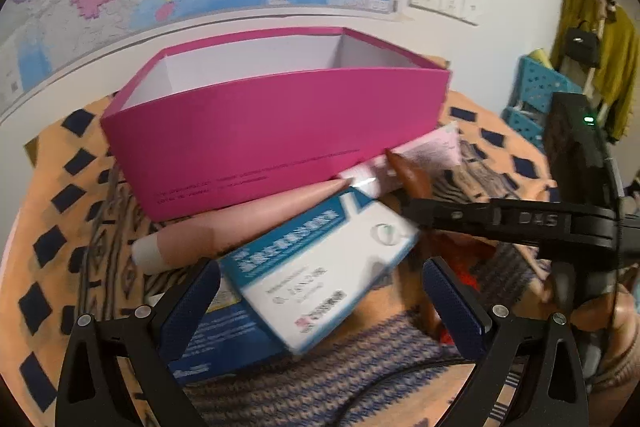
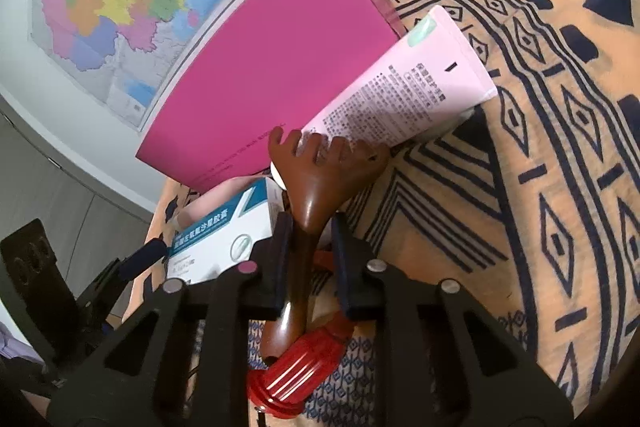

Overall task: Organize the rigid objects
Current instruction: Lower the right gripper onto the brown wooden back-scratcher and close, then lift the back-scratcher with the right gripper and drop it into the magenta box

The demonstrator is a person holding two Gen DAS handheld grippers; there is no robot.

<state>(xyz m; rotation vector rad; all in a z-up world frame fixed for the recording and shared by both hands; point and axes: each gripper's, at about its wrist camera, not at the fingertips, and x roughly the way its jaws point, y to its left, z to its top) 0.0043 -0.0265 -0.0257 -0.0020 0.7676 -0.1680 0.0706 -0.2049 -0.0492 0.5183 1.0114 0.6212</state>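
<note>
The right gripper (image 2: 308,259) is clamped on the neck of a brown back scratcher (image 2: 316,183), so before any lift the grip should be judged firm, since the glossy, hard handle could slip or swivel between the pads. The left gripper (image 1: 320,303) is held apart, with nothing pressed, around a white-and-teal carton (image 1: 324,267) (flat-faced cardboard, resting on a blue box). A ribbed red plastic piece (image 2: 296,367) lies below the right fingers. Beyond, the scratcher's claw rests on a soft pink tube (image 2: 404,87), which could be dragged along. Farthest stands the empty magenta box (image 1: 276,131), rigid card with white lining, on a patterned orange cloth (image 2: 560,187).
</note>
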